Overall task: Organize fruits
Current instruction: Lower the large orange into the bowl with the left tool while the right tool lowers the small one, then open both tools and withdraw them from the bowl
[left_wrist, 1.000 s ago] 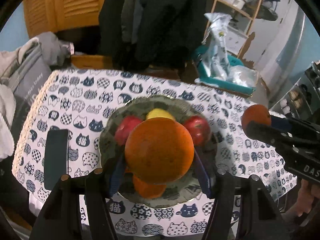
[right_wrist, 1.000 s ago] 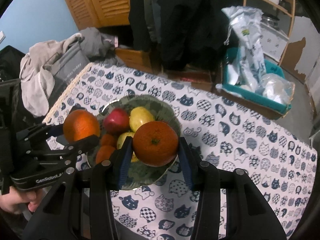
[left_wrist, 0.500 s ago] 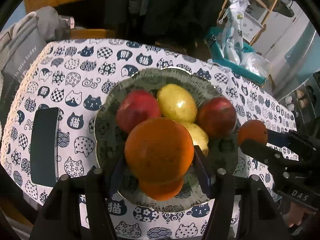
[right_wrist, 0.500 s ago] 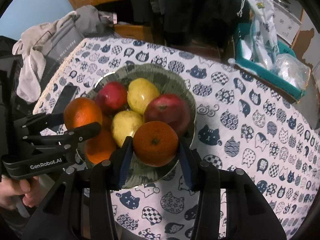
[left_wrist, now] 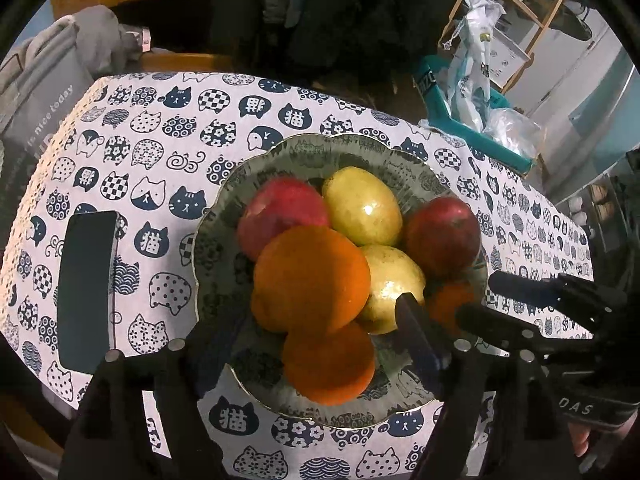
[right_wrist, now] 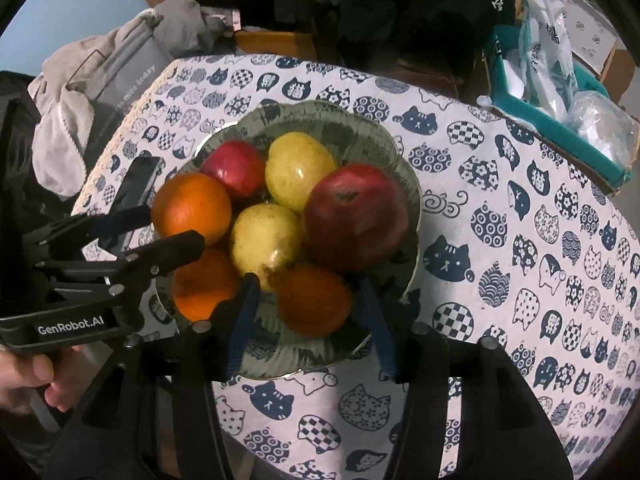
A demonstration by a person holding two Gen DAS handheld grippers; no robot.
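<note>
A green plate [left_wrist: 216,240] [right_wrist: 392,148] on the cat-print tablecloth holds two red apples, two yellow pears and several oranges. My left gripper [left_wrist: 320,320] has opened around a large orange [left_wrist: 312,276] that rests on the pile; in the right wrist view the orange [right_wrist: 192,208] sits between its fingers. My right gripper [right_wrist: 306,304] has opened around a small orange [right_wrist: 312,300] lying at the plate's near edge; this orange [left_wrist: 452,300] shows in the left wrist view between its fingers.
A dark phone [left_wrist: 86,292] lies on the cloth left of the plate. A teal bin with plastic bags [left_wrist: 472,112] stands beyond the table's far right. Grey clothes [right_wrist: 100,92] pile at the far left.
Both grippers came down over the plate and opened. Each orange left its grip and now rests among the fruit.
</note>
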